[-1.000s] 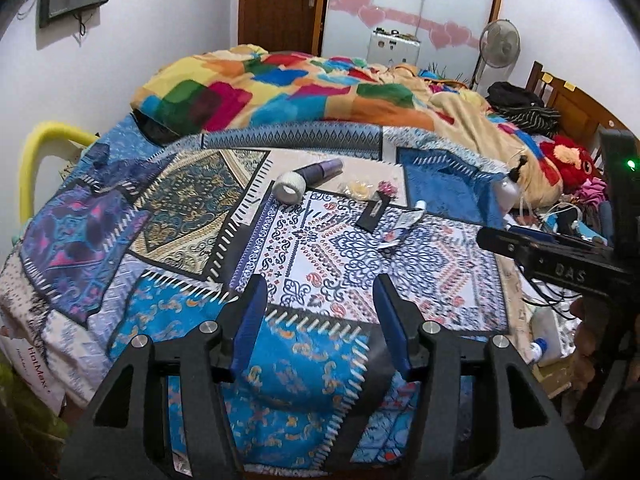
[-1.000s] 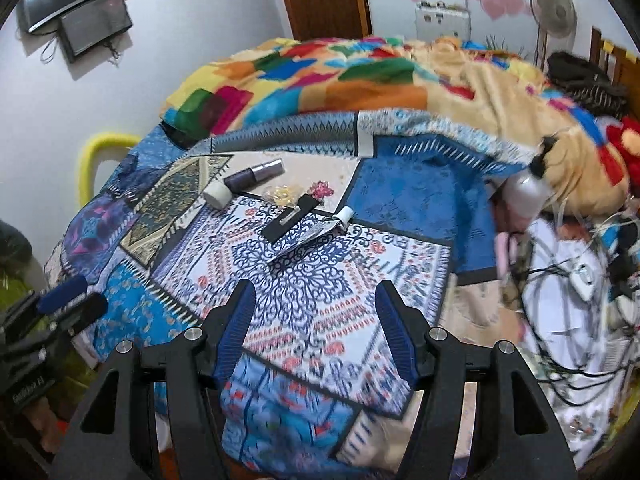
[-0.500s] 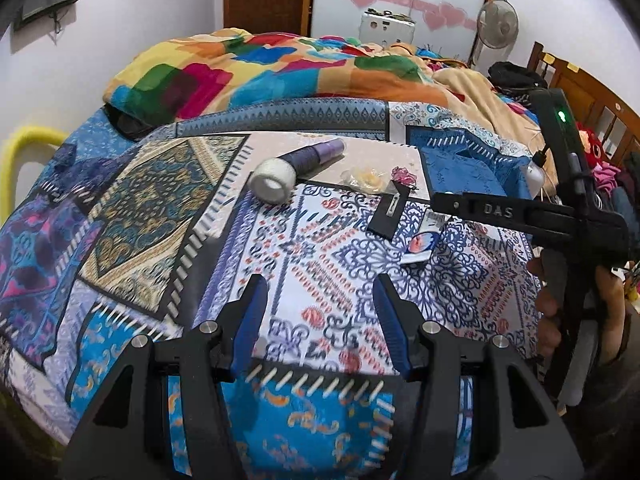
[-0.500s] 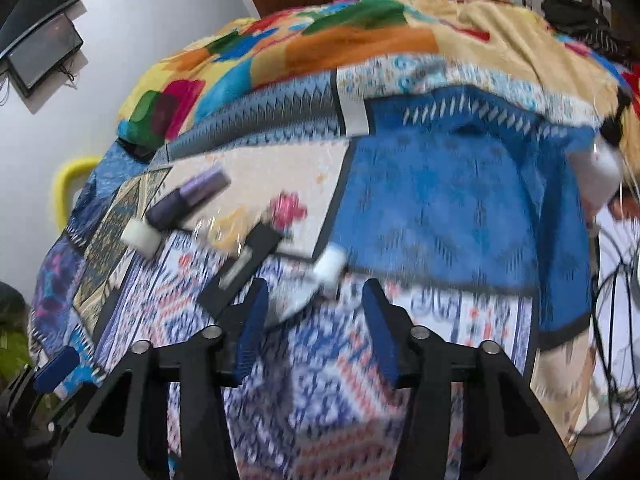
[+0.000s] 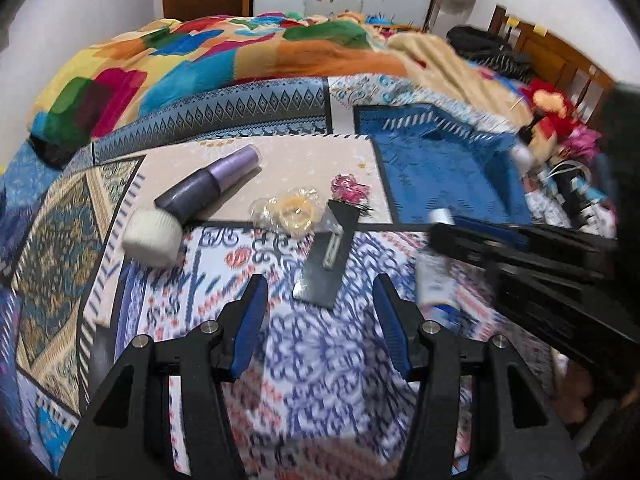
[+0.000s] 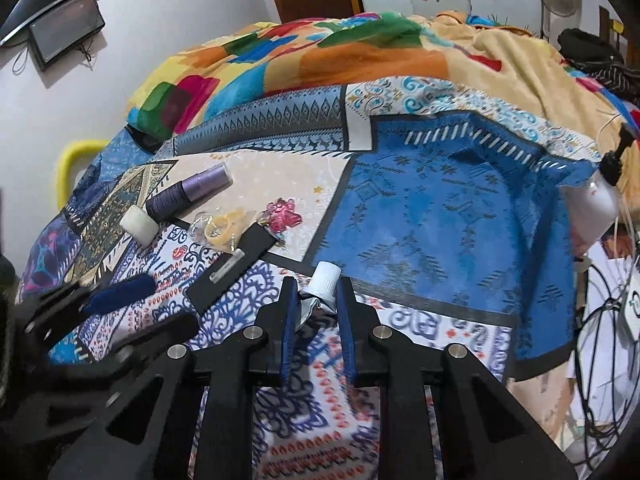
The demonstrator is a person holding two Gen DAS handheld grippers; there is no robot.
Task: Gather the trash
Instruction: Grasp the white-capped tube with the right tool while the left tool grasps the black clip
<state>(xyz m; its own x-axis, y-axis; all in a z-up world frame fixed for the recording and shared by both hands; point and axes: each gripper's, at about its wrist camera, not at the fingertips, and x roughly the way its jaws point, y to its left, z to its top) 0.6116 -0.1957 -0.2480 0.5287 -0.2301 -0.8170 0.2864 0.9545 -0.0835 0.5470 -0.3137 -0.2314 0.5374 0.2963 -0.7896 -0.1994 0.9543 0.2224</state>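
A bed covered in a patterned patchwork bedspread (image 5: pixel 304 344) holds a small scatter of rubbish near its middle. The right gripper (image 6: pixel 318 300) points steeply down and its jaws have just been closing around a squeezed tube (image 6: pixel 320 292) with a white cap, pinching it just below the cap, likely so it can be lifted away as trash. The left gripper (image 5: pixel 318 296) hangs about half open and holds nothing, poised just short of a flat black packet (image 5: pixel 326 258), probably its own next pickup. Beyond lie a crumpled clear wrapper (image 5: pixel 292 210) with yellow rings inside, a pink trinket (image 5: pixel 348 188), and a purple bottle (image 5: pixel 212 186) with a white cap, all close together. A bright blanket (image 5: pixel 240 56) is heaped at the far end
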